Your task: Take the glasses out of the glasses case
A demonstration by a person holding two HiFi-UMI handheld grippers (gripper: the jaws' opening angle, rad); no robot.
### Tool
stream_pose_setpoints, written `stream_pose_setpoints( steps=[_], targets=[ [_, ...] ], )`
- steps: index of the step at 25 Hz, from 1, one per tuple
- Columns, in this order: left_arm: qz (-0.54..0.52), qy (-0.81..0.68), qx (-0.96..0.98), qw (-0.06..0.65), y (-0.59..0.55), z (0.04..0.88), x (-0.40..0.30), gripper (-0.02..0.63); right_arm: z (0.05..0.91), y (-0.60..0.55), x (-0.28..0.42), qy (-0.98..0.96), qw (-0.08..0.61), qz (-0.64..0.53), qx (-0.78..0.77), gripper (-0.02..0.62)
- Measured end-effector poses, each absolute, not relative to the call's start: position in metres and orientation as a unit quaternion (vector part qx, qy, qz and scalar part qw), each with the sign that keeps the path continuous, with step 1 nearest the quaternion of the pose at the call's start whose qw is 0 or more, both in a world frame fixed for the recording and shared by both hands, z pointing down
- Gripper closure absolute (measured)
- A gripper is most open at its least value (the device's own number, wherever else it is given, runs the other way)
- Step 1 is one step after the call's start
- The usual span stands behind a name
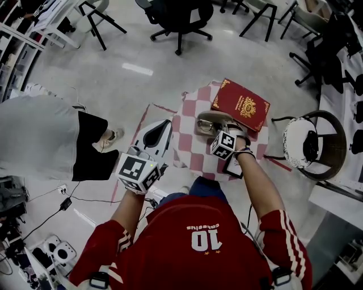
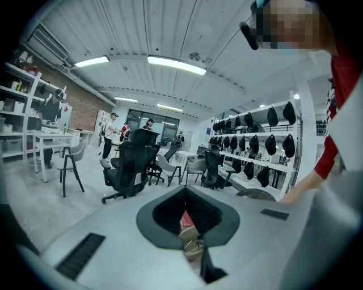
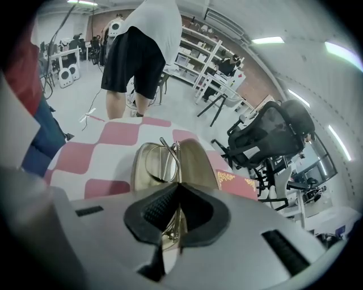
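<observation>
- On the small table with the red-and-white checked cloth (image 1: pixel 190 144), the glasses case (image 1: pixel 211 123) lies open near the far middle, with bare cloth around it on the left and near sides.
- The right gripper (image 3: pixel 174 199) reaches over the case, its jaws clenched on the thin metal frame of the glasses (image 3: pixel 161 161). The glasses stand on edge between the two halves of the case (one lens rim shows clearly).
- The left gripper (image 2: pixel 187 210) is held off the table's left edge, over the floor. Its jaws are pressed together with nothing between them.
- Counted: one case, one pair of glasses, one red book (image 1: pixel 241 105), two grippers.
- The book lies at the far right corner of the cloth, just beside the case.
- A round stool (image 1: pixel 315 144) stands near the table's right side.
- A bystander (image 1: pixel 51 136) in a grey top and black shorts stands to the left, apart from the table.
- Office chairs (image 1: pixel 181 17) stand well beyond, across open floor.
</observation>
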State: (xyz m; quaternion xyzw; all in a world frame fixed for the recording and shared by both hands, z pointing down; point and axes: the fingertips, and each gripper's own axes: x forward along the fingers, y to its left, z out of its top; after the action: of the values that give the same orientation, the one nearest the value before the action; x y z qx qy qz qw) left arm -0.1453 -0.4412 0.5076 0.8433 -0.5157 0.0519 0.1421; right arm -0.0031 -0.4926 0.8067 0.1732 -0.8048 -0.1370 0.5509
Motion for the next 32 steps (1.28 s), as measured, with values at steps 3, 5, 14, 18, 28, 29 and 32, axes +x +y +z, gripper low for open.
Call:
stream_pose_setpoints(
  steps=[3,5,14,18,28,29,32],
  targets=[
    [0.048,-0.513,0.846,0.139,-0.435,0.502,-0.146,0.6,0.794,-0.491,-0.003,-0.805,0.543,-0.143,0.189,0.568],
    [0.046,-0.511,0.847,0.137,-0.431,0.498,-0.146,0.6,0.785,-0.489,-0.002,-0.806,0.538,-0.142,0.2,0.568],
    [0.035,-0.498,0.859,0.116,-0.399,0.478,-0.146,0.598,0.745,-0.472,0.005,-0.802,0.517,-0.144,0.261,0.568],
    [0.031,-0.493,0.862,0.113,-0.377,0.472,-0.151,0.6,0.723,-0.455,0.008,-0.805,0.497,-0.132,0.294,0.568],
    [0.009,-0.481,0.871,0.099,-0.304,0.447,-0.171,0.599,0.646,-0.378,0.008,-0.808,0.443,-0.096,0.377,0.568],
    [0.007,-0.479,0.872,0.099,-0.294,0.445,-0.173,0.599,0.642,-0.37,0.009,-0.808,0.437,-0.093,0.384,0.568],
    [-0.001,-0.474,0.874,0.101,-0.265,0.439,-0.18,0.599,0.626,-0.339,0.008,-0.812,0.416,-0.074,0.402,0.568]
  ],
)
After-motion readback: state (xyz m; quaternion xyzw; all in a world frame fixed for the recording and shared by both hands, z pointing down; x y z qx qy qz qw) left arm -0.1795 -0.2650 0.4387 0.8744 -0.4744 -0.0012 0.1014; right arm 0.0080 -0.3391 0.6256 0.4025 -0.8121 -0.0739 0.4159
